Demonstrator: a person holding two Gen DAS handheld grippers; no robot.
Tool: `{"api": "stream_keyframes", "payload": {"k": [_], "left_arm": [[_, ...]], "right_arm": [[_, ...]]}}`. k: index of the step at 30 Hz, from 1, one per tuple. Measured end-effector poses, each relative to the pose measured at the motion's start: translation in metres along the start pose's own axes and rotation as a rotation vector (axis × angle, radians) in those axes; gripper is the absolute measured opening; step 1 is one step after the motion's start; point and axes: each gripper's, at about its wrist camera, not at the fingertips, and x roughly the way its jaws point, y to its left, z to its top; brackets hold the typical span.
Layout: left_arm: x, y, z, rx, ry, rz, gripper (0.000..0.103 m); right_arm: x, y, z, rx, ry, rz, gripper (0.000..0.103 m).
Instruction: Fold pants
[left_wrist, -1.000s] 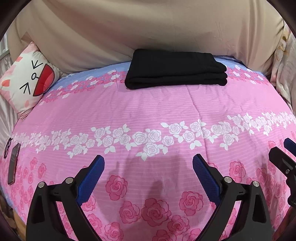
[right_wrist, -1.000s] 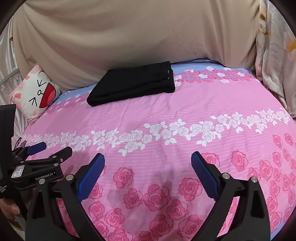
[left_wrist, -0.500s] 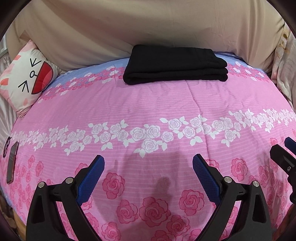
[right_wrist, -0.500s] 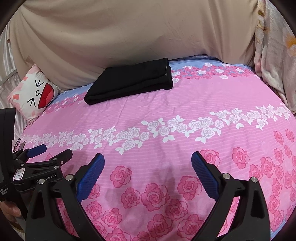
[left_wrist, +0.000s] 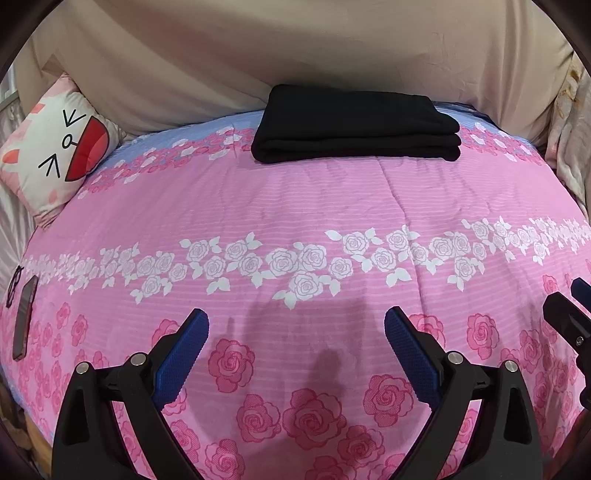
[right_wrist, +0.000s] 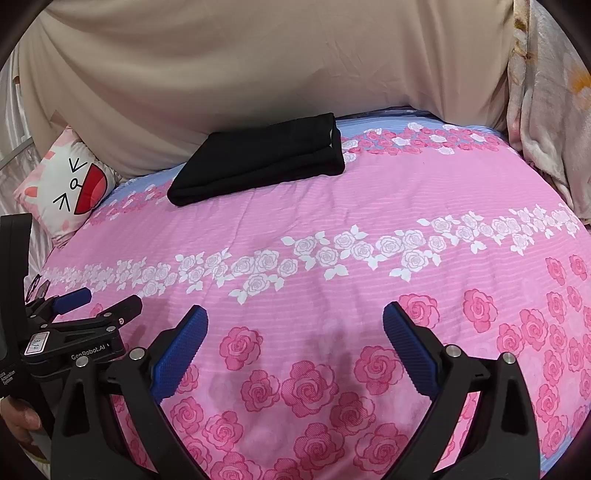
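Pants (left_wrist: 356, 123) lie far ahead of both my grippers, at the bed's back edge, long axis running left-right. Already a flat black stack, soft knit, layered folds showing at its right end. Left gripper (left_wrist: 295, 341) and right gripper (right_wrist: 294, 339) both spread wide, empty, over the pink rose quilt (left_wrist: 295, 206). Neither looks nearer.

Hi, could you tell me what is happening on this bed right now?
A person holds a two-finger gripper in each hand above a pink floral bedspread. The black pants lie folded in a neat stack at the far side of the bed, near the beige sheet. The left gripper and right gripper are both open and empty, well short of the pants. A cat-face pillow sits to the left.
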Motion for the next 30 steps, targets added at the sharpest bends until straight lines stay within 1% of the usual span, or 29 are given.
{"api": "stream_keyframes", "payload": {"k": [18,30], "left_arm": [[0.0000,-0.0008,-0.0024,0.008,0.002,-0.005,0.095],[-0.0051,-0.0047,-0.0008,0.020,-0.012,-0.026,0.095]], "right_arm": [[-0.0004,0.0007,-0.0015,0.001,0.004,-0.004,0.095],[0.0007,0.0014,-0.0009,-0.001,0.007,0.000,0.095]]}}
